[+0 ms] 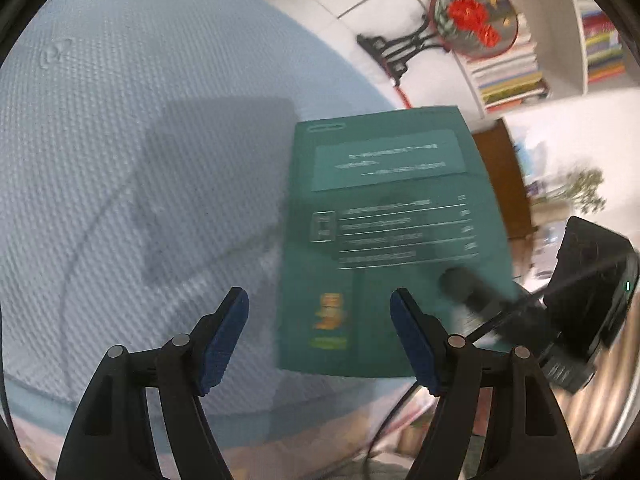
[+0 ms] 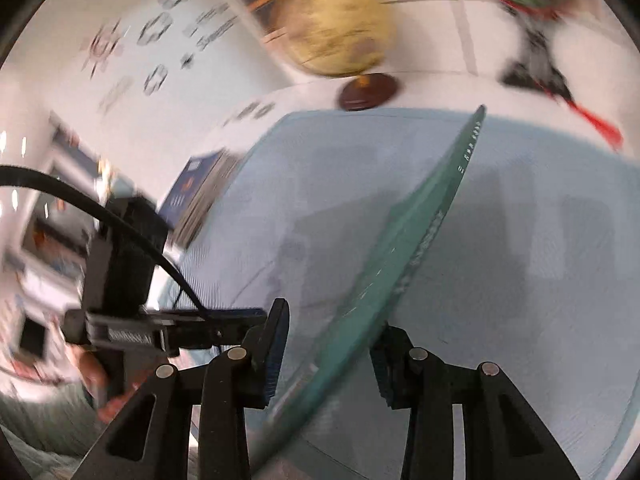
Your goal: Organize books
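Left gripper [image 1: 320, 336] spread wide and empty above the pale blue textured mat [image 1: 120, 140], blue pads [image 1: 224, 344] clear of everything. Teal book [image 1: 392, 240] lifted off the mat at about 3 o'clock from the left gripper, back cover toward the left wrist camera, clamped at its lower edge by the right gripper [image 2: 326, 360], with no daylight visible between pads and covers. Globe [image 2: 336, 28] on its brown base at 12 o'clock in the right wrist view; round floral plaque [image 1: 472, 20] at 1 o'clock in the left wrist view, shelved books [image 1: 512, 76] behind it.
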